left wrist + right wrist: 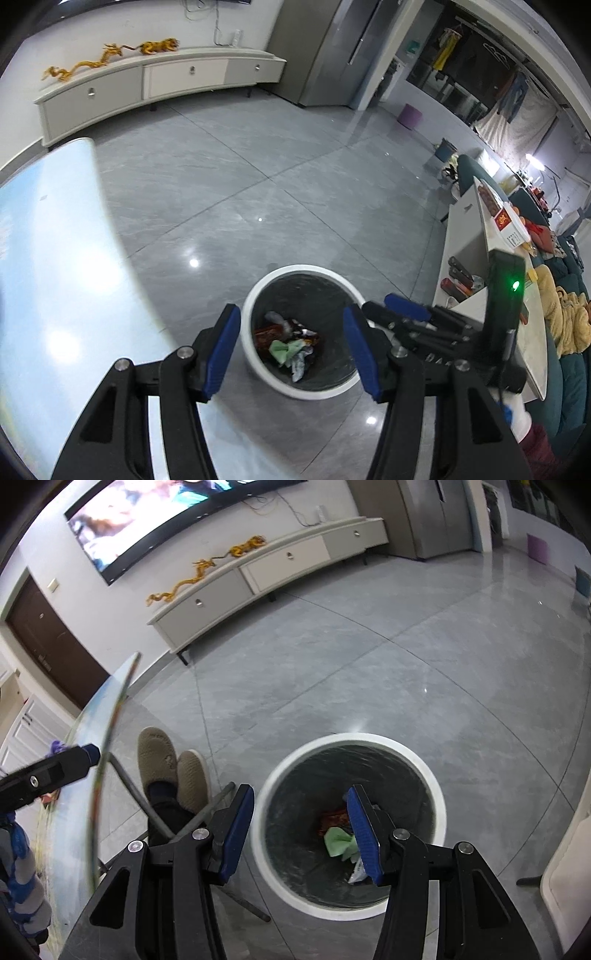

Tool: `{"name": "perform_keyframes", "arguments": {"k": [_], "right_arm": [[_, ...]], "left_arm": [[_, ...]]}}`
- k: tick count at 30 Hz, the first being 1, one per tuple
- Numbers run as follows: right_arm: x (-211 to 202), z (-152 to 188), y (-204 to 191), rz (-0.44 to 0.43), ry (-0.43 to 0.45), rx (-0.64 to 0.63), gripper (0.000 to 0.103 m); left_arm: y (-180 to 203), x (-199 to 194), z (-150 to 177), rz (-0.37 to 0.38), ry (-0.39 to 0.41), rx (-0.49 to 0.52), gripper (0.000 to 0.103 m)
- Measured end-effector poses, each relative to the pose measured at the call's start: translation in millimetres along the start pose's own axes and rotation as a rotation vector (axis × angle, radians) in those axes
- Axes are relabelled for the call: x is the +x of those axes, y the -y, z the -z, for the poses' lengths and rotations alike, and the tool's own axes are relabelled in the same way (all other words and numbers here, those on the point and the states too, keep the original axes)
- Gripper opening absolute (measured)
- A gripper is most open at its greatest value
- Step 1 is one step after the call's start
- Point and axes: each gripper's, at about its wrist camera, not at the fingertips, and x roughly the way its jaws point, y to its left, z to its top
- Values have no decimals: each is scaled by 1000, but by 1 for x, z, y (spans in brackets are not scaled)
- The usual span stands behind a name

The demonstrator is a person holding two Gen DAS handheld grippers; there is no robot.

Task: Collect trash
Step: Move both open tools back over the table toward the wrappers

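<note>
Two grippers hang above the floor, both with their blue-padded fingers spread wide and nothing between them. Furthest left of the left gripper (291, 354) runs the edge of a glass table (55, 258), glaring with reflected light; directly ahead and below, framed between its fingers, stands the white-rimmed trash bin (255, 295). Inside lie the collected scraps: a green crumpled paper (286, 349), a reddish wrapper (267, 334) and some greyish bits. To that gripper's right the right gripper's body shows, beside a low table loaded with clutter.

From the right gripper (301, 836), the person's slippered feet (173, 768) sit off to the left under the glass table's rim, and the bin's mouth lies just ahead and below, its right finger overlapping the green paper in view. Both tools being held open and empty over the bin suggests a drop is done; the likely next move is back toward a table for more trash.
</note>
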Motion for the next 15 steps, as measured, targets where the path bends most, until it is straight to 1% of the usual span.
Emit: {"name": "perform_keyframes", "arguments": {"k": [3,7,11,15], "right_arm": [[-9,-2,-20,-18,11,-35,52],[-20,-3,-52,-43,24,-93,52],[-30,-4,-92,-77,32,-169,52],[-36,-3,-140,-124,28,-269,52]], "left_arm": [[-15,-23,11,-22,25,-18,56],[-38,-60,27,-67,78,-32,56],[-76,-103,45,-105,135,-80,56],[-120,-144,60,-167,189,-138,56]]}}
